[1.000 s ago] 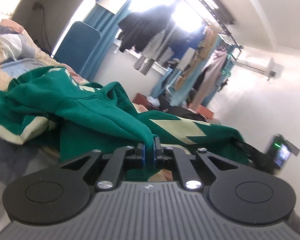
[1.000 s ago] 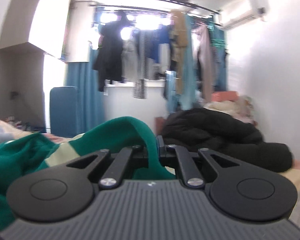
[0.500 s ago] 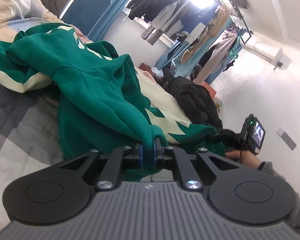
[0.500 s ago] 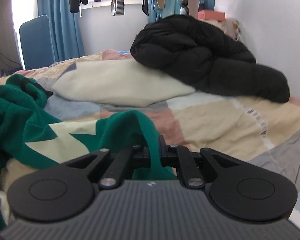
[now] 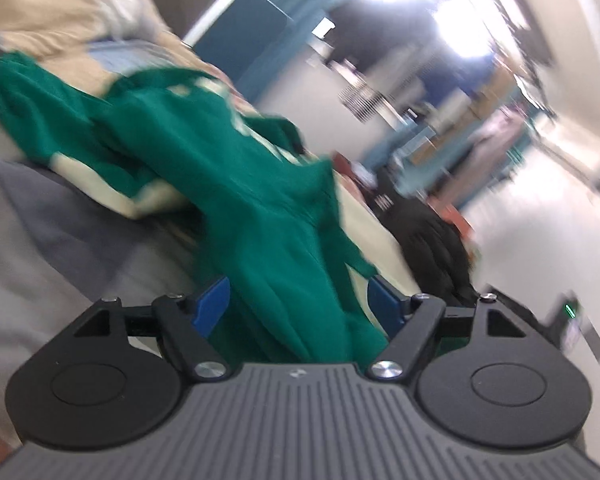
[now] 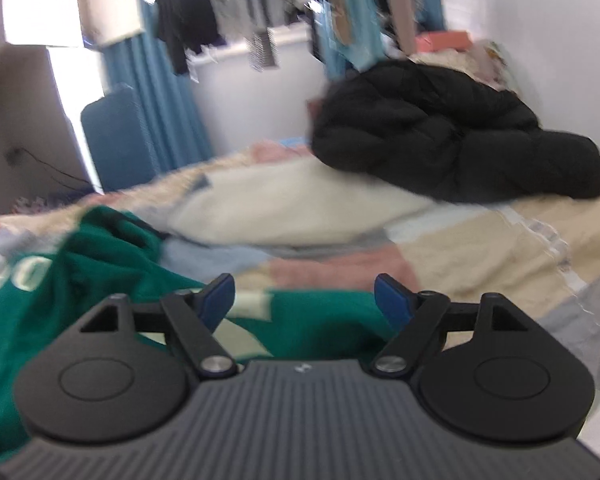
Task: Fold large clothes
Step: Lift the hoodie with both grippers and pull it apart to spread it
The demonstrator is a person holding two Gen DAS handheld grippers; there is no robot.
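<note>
- Both views are smeared with motion blur, so edges and small details are soft.
- The left hand-held gripper point(image 5: 298, 296) has its jaws opening wide; a ridge of the green hoodie point(image 5: 236, 184) runs between the blue pads point(image 5: 210, 304), but they do not seem to press on it.
- The hoodie lies crumpled on the bed point(image 5: 40, 216), trailing from the gripper towards 10 o'clock; its cream stripes and lettering are too blurred to read.
- Its near end drops behind the gripper body, so where it finishes is hidden.
- The right hand-held gripper point(image 6: 304, 294) is likewise opening; green and cream cloth shows below and between its pads point(image 6: 392, 300), lying flat on the quilt, not pinched.
- In that view the hoodie spreads towards 8 o'clock and is cut off by the frame edge.
- A black jacket point(image 6: 452, 136) is heaped at 1 o'clock on the bed, well apart from the hoodie.
- Hanging clothes point(image 6: 260, 4) by the window are washed out by glare.
- At 3 o'clock in the left view, a dark device with a green light point(image 5: 572, 316) is cut off and unclear.
</note>
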